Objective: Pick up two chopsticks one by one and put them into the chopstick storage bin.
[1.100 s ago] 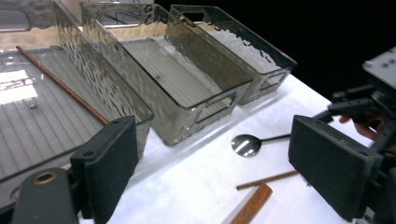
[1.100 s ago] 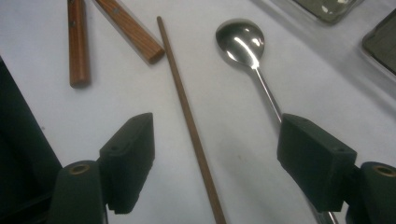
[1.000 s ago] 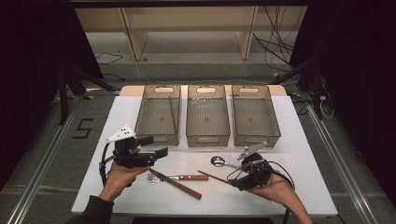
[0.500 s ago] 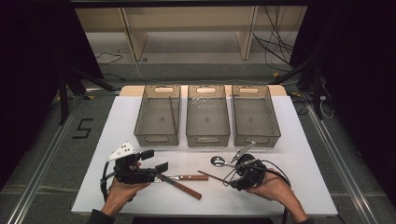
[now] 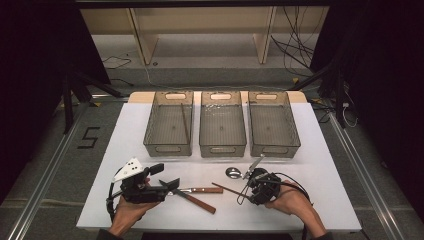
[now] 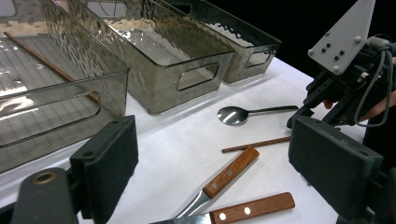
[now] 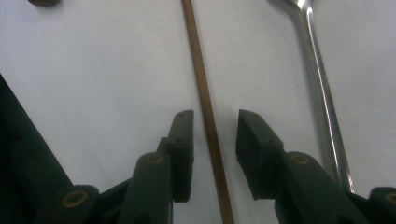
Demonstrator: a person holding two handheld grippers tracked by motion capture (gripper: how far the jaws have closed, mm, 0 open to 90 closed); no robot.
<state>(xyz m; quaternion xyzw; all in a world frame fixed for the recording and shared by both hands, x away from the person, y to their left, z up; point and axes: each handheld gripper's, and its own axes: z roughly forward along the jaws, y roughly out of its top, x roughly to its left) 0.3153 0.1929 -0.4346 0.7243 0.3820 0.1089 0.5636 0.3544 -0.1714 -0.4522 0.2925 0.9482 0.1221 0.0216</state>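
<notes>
White tabletop (image 5: 320, 200) under dim studio light, three clear bins (image 5: 222, 125) lined up beyond my jaws: the work at hand looks like sorting cutlery. My right gripper (image 7: 209, 135) comes down over a brown chopstick (image 7: 205, 107) that lies flat on the table, running straight up the gap between my two pads. The jaws have just been closing and now stand narrow, a pad (image 7: 183, 140) just beside the stick on each side, yet not pressing on it; I line them up along it so the squeeze catches it square. A spoon (image 7: 322, 102) lies just outside my right-hand pad, close enough that I judge a sloppy closure could nudge its handle.

My left gripper (image 5: 169, 186) waits with jaws wide and empty, low over two wooden-handled knives (image 6: 231, 172) that cross just ahead of its pads, presumably next in line. A second chopstick (image 5: 185, 122) rests in the bin farthest to that gripper's side, which is likely where this one belongs.
</notes>
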